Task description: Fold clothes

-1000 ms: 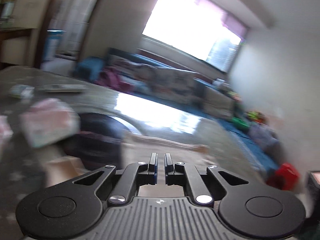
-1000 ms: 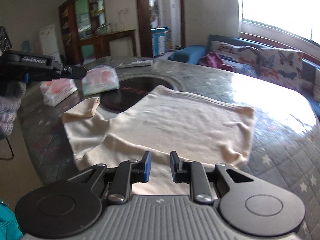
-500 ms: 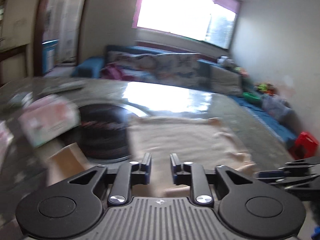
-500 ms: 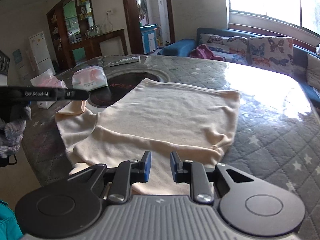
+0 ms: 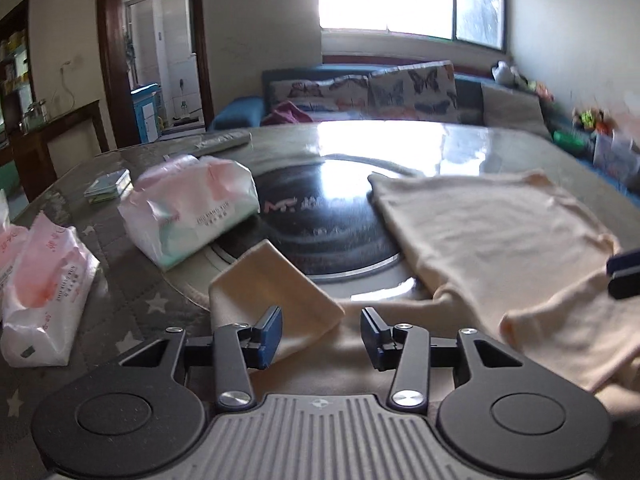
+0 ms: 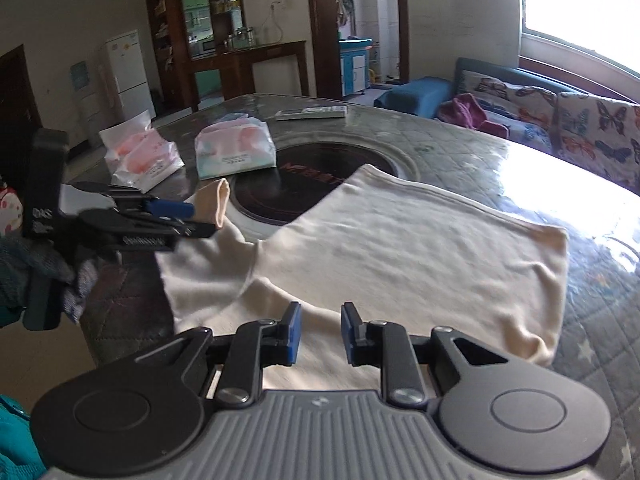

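A cream long-sleeved top [image 6: 404, 252] lies flat on the round table, its hem far right and one sleeve [image 6: 218, 202] stretched to the left. In the left wrist view the top [image 5: 492, 236] fills the right side and the sleeve [image 5: 272, 284] lies just ahead. My left gripper [image 5: 321, 330] is open and empty, low over the sleeve's near part; it also shows in the right wrist view [image 6: 172, 216]. My right gripper [image 6: 320, 334] is open and empty just above the top's near edge; its tip shows in the left wrist view [image 5: 624, 274].
Three tissue packs [image 5: 188, 208] [image 5: 44, 292] [image 6: 140, 156] lie on the table's left. A dark round inset [image 5: 320, 224] sits mid-table, partly under the top. A remote [image 6: 312, 112] lies at the far edge. A sofa [image 6: 560, 120] stands behind.
My left gripper swung left and down to the sleeve and its jaws opened wider. My right gripper stayed low at the top's near edge and opened slightly.
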Demonstrator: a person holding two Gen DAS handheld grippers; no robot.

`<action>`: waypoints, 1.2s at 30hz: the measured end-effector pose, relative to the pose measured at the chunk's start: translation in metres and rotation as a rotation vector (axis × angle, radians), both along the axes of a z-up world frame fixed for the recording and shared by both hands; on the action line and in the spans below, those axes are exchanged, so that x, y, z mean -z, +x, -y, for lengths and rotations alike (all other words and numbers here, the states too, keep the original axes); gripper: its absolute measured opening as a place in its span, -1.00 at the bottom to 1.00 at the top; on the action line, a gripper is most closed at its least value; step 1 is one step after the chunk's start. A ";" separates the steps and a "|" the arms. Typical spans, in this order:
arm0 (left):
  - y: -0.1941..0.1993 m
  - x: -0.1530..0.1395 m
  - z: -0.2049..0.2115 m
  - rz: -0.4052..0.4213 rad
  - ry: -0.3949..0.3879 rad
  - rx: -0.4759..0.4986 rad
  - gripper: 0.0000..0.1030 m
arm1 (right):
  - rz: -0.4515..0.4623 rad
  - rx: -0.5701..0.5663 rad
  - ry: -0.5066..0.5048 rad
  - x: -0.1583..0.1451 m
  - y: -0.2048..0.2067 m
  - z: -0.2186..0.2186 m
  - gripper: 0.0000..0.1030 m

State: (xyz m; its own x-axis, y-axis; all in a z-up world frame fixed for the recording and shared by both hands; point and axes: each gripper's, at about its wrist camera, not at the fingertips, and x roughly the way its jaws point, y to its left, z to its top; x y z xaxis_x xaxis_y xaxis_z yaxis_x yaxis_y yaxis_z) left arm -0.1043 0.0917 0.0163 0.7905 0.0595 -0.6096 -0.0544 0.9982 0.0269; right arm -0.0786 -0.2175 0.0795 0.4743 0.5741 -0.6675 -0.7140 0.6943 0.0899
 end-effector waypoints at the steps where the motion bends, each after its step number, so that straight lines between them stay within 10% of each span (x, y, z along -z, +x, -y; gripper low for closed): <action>1: 0.001 0.002 0.000 -0.003 0.001 0.000 -0.11 | 0.000 -0.005 -0.002 0.000 0.000 -0.003 -0.60; 6: 0.002 0.002 -0.006 -0.005 -0.020 -0.002 -0.80 | -0.001 -0.017 -0.007 -0.002 -0.001 -0.009 -0.60; 20: -0.023 -0.067 0.043 0.125 -0.424 0.263 -0.86 | -0.088 0.090 0.113 -0.013 0.012 0.034 -0.59; 31: -0.023 -0.032 0.127 0.005 -0.280 0.519 -0.81 | -0.240 0.249 0.201 0.001 0.026 0.080 -0.59; 36: -0.029 -0.029 0.119 0.005 -0.237 0.509 -0.15 | -0.248 0.208 0.176 0.009 0.024 0.064 -0.59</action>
State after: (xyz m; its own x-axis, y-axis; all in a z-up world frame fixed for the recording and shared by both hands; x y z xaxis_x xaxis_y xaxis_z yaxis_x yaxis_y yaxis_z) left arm -0.1338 -0.0277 0.0453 0.6864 -0.4683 -0.5563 0.4365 0.8772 -0.2000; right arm -0.0551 -0.2813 0.0706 0.4288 0.5987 -0.6765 -0.5007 0.7808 0.3737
